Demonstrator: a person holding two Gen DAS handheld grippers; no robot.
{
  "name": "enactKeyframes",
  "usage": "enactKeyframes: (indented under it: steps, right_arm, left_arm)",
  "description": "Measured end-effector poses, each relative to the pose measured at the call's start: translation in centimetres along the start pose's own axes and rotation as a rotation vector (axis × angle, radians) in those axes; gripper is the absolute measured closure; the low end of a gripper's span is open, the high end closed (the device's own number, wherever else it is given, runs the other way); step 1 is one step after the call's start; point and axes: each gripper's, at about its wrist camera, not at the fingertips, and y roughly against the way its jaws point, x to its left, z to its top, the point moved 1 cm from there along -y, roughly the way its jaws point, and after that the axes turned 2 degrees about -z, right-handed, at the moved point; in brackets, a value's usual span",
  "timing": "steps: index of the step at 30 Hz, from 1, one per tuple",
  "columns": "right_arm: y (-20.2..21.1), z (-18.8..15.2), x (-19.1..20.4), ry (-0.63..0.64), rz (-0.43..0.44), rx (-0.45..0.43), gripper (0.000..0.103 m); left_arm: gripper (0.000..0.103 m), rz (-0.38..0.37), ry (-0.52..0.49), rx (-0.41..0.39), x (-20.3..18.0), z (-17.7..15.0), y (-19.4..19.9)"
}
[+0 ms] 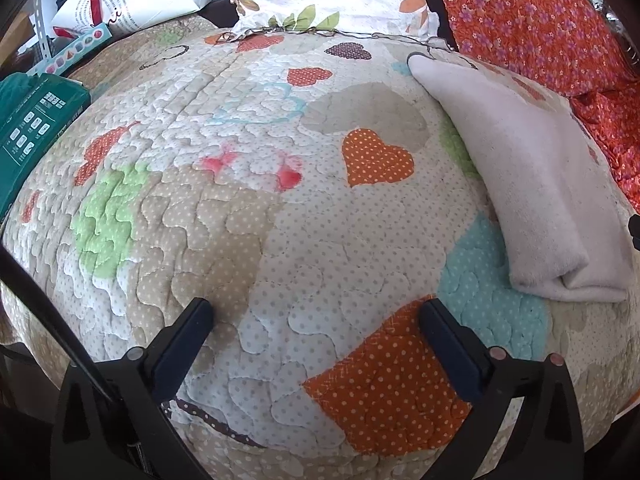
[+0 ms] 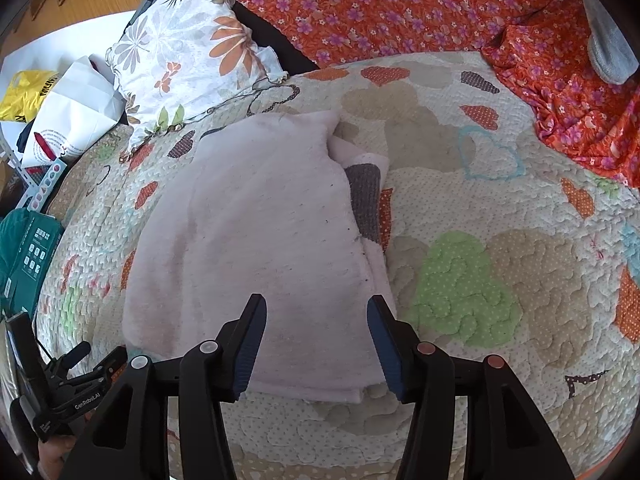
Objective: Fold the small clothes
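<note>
- The pale pink garment lies on the quilted bedspread, doubled over so its layered edges stack along the right side and the near edge, where a fold shows.
- A grey ribbed patch, seemingly a cuff or band of the same garment, pokes out from under the top layer on its right side; I cannot tell what it belongs to for certain.
- The right tongs hover over the near end of the garment with their blue-padded fingers partly spread. The fleece shows between them, but the pads do not press it, so nothing is pinched.
- The left tongs stand spread wide over bare quilt, with only an orange dotted patch below them; they hold nothing.
- In the left wrist view the garment sits well off to the right, apart from those tongs.
- Judging by this, one fold looks done and both tongs are free, likely so the cloth settles flat before the next step.
- A flowered pillow and an orange floral cloth lie at the far end of the bed, clear of the working patch.
- A teal box sits at the left edge of the bed, also out of the way.
- The protruding grey part may need tucking in if a neat packet is wanted.
</note>
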Motion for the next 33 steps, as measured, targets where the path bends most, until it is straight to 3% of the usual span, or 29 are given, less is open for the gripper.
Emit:
enactKeyframes:
  steps: [8, 19, 33]
  right_arm:
    - [-0.8, -0.1, 0.5, 0.017, -0.008, 0.017, 0.044]
    - [-0.9, -0.4, 2.4, 0.103, -0.081, -0.024, 0.04]
    - [-2.7, -0.9, 3.5, 0.136, -0.12, 0.005, 0.039]
  left_arm:
    - [0.0, -0.007, 0.009, -0.043, 0.0, -0.3, 0.0]
    - [0.0, 0.008, 0.024, 0.025, 0.0, 0.5, -0.4]
    - [0.0, 0.001, 0.015, 0.07, 0.0, 0.5, -0.4]
